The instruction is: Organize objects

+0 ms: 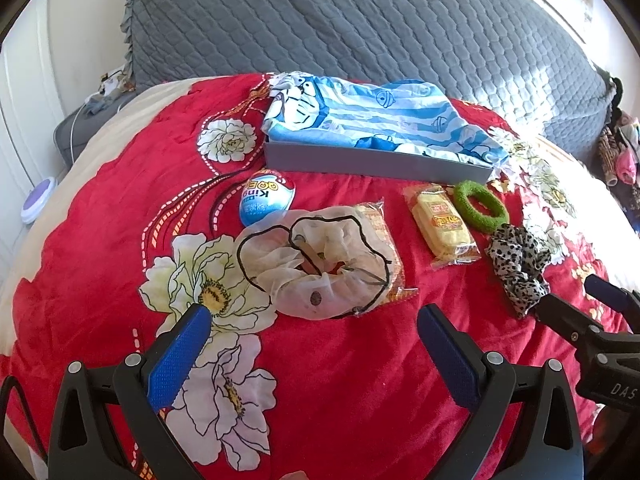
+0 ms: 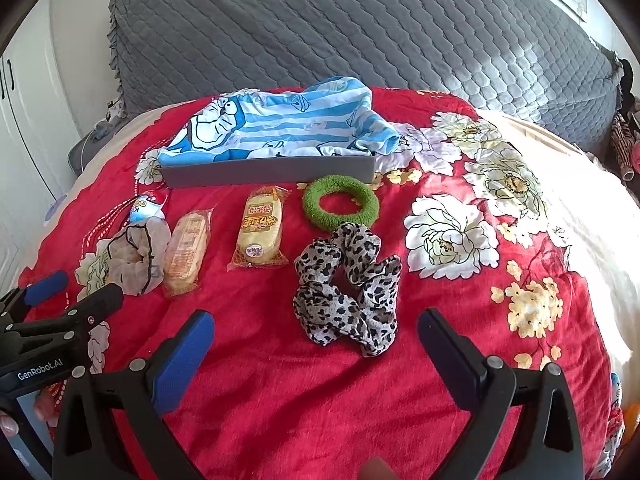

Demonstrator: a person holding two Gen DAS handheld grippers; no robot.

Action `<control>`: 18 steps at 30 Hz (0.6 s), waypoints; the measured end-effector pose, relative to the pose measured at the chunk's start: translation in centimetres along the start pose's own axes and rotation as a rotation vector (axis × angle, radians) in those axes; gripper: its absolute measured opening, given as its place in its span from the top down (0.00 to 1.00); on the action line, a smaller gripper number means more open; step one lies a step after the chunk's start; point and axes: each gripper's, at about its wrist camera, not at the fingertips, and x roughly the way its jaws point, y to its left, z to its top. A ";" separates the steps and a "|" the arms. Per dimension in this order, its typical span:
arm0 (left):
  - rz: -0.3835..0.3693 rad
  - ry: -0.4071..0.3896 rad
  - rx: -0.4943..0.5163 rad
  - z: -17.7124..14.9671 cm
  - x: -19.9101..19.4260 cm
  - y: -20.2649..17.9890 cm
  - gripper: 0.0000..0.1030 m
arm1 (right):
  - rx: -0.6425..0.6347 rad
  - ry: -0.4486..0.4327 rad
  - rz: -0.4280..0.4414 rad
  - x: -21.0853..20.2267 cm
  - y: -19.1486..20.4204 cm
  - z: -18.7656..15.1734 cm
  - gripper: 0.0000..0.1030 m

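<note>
While nothing is yet lifted, left wrist view: left gripper (image 1: pixel 314 322) spread wide, empty, hovering just short of sheer cream scrunchie (image 1: pixel 316 260) lying partly on snack packet (image 1: pixel 384 248); likely first pick; grey tray (image 1: pixel 372 162) beyond, blue striped cloth (image 1: pixel 360 116) lining it; right wrist view: right gripper (image 2: pixel 316 328) equally wide, empty, bracketing leopard scrunchie (image 2: pixel 348 284) on red bedspread (image 2: pixel 280 380); green ring scrunchie (image 2: pixel 340 204) touching it behind.

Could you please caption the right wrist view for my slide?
Open right gripper hovers before a leopard scrunchie on a red quilt, snacks beside.
</note>
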 end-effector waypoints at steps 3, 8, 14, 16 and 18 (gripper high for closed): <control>0.002 0.002 0.003 0.1 0.4 0.0 0.00 | 0.000 -0.004 -0.003 0.2 0.0 0.3 0.00; 0.002 0.004 -0.004 0.3 1.0 0.1 0.01 | -0.003 -0.008 -0.011 0.4 -0.2 0.6 0.00; 0.006 0.005 -0.002 0.5 1.6 0.1 0.01 | -0.012 -0.008 -0.016 0.8 -0.1 0.8 0.00; 0.005 0.006 -0.002 0.6 1.8 0.1 0.01 | -0.017 -0.006 -0.017 1.0 0.0 0.9 0.00; 0.005 0.004 0.002 0.8 2.0 0.0 0.01 | -0.020 -0.009 -0.017 1.1 0.1 1.0 0.00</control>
